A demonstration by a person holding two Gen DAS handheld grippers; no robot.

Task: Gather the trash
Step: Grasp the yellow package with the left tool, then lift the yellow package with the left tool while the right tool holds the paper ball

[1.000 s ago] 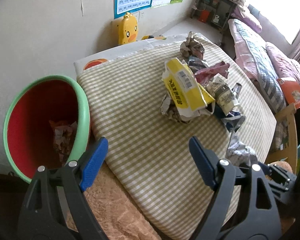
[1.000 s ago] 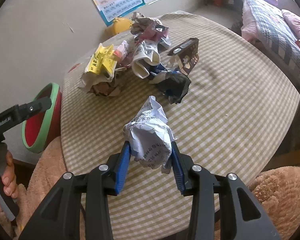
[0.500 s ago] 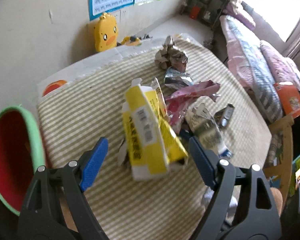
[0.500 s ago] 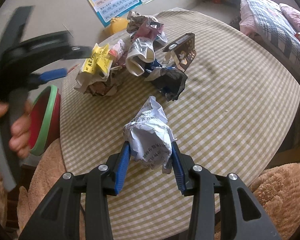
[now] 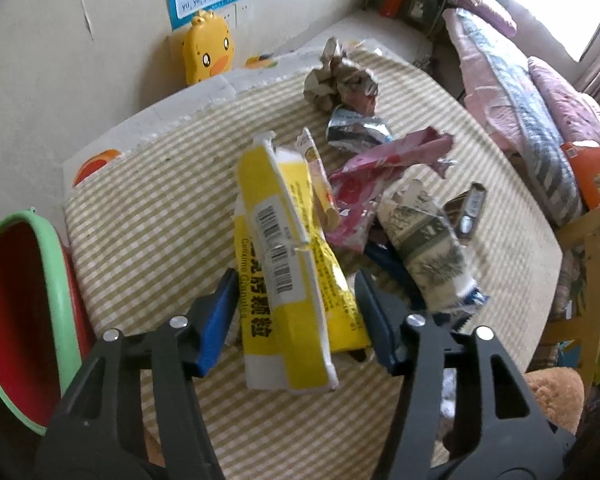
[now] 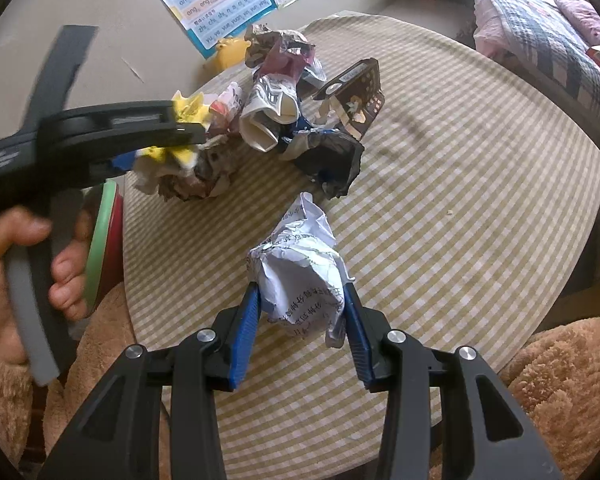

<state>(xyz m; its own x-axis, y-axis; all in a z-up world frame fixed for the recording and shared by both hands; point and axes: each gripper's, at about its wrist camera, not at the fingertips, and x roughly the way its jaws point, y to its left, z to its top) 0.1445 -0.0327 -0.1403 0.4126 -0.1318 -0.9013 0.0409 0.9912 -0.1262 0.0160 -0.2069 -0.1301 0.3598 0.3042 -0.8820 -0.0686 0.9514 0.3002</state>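
Currently, step: left gripper (image 5: 296, 312) is clamping a yellow packet (image 5: 284, 268) at the near edge of the trash pile (image 6: 300, 120); right gripper (image 6: 302, 322) holds a crumpled paper ball (image 6: 300, 280).
Left claw: jaws have just been closing, now about half-wide, blue pads against both sides of the yellow packet, looks gripped.
Right claw: narrowed on the paper ball, pads pressing both flanks, ball pinched.
Yellow packet place: on the checked tablecloth (image 5: 160, 232), nearest piece of the pile, bin to its left.
Paper ball place: between the right jaws, near side of table, well apart from the pile; can't tell if lifted or touching the cloth.
Bin: green-rimmed red bin (image 5: 32, 320) off the left table edge, mouth tilted toward the table.
Next move, judged: lift the packet clear, swing it left over the rim, let go; paper ball needs the same trip further across, past the left hand (image 6: 16, 280).
Risk, judged: packet is long and floppy, free end could snag neighbouring wrappers or catch the rim.
Packet look: flattened yellow-and-white carton-like pack, barcode label, black print, torn far end.
Ball look: white printed paper, tightly crumpled, peaked top.
Left over: pink wrapper (image 5: 380, 168), crushed paper cup (image 5: 424, 248), foil bits, dark box (image 6: 356, 92).
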